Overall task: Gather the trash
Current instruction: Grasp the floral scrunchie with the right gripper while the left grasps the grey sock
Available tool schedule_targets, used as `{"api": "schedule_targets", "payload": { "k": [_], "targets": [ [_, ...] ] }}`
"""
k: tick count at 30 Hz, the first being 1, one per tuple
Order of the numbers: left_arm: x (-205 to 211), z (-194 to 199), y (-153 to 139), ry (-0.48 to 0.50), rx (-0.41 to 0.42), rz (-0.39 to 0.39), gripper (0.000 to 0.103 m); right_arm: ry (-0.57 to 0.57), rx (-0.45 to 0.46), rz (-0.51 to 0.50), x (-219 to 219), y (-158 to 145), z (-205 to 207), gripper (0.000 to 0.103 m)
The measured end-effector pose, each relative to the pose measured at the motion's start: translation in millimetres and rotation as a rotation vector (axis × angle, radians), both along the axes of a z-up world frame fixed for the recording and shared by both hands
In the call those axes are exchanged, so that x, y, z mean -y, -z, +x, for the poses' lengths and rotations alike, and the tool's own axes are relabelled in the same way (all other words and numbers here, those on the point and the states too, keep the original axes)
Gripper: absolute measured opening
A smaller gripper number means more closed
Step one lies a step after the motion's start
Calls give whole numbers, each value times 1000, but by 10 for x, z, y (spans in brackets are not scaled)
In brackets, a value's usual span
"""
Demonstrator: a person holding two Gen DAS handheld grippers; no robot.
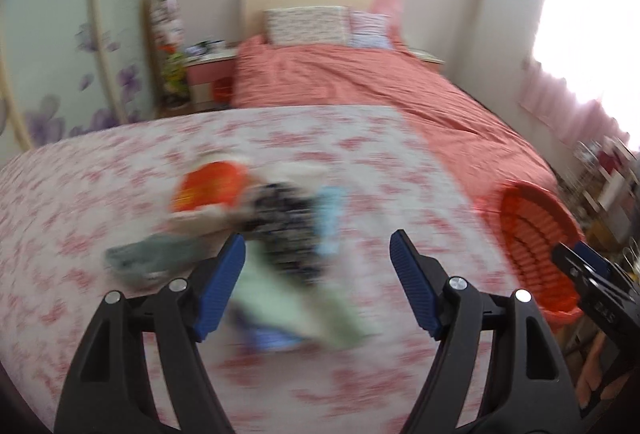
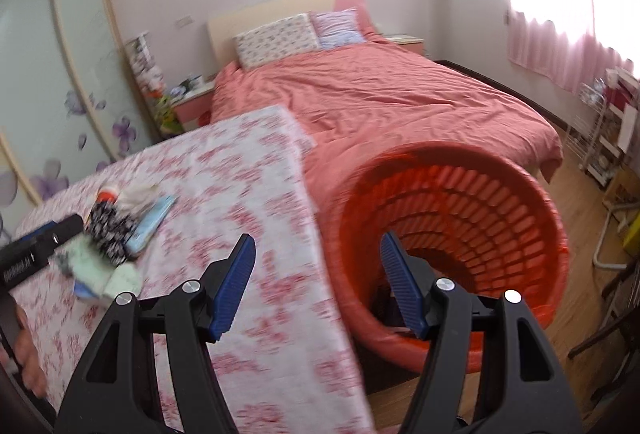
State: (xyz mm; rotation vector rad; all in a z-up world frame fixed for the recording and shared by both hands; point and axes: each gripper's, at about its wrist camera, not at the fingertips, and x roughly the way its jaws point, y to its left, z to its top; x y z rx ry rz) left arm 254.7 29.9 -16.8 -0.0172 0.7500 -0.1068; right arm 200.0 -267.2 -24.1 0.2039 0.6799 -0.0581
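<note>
Blue-padded jaws of left gripper [image 1: 318,248] and right gripper [image 2: 318,252] spread wide, holding nothing.

Pink bed [image 2: 380,102], floral pillow [image 2: 276,38], nightstand [image 1: 210,74]

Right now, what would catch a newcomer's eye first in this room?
Probably the big orange slatted basket, standing beside the table with the pink-patterned cloth. Next, the jumble of wrappers and scraps on that cloth, ahead of the open left claw. Behind both stretches a bed under a salmon cover.
</note>
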Motion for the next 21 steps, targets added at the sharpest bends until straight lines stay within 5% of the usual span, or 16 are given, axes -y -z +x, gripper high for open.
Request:
{"api": "schedule_targets", "payload": {
  "k": [5,9,18,21],
  "targets": [
    [-833,132,170,-174,-45,19,73,-67,-25,-28,-353,79,62,65],
    [-1190,273,413,-223,-108,24,73,-100,-48,-31,-576,157,117,65],
    [-1157,489,784,-203,-168,74,72,-157,-69,-51,-909,234,199,65],
    [-1139,494,811,-194,-160,72,53,-174,-70,-40,-990,245,237,65]
  ]
}}
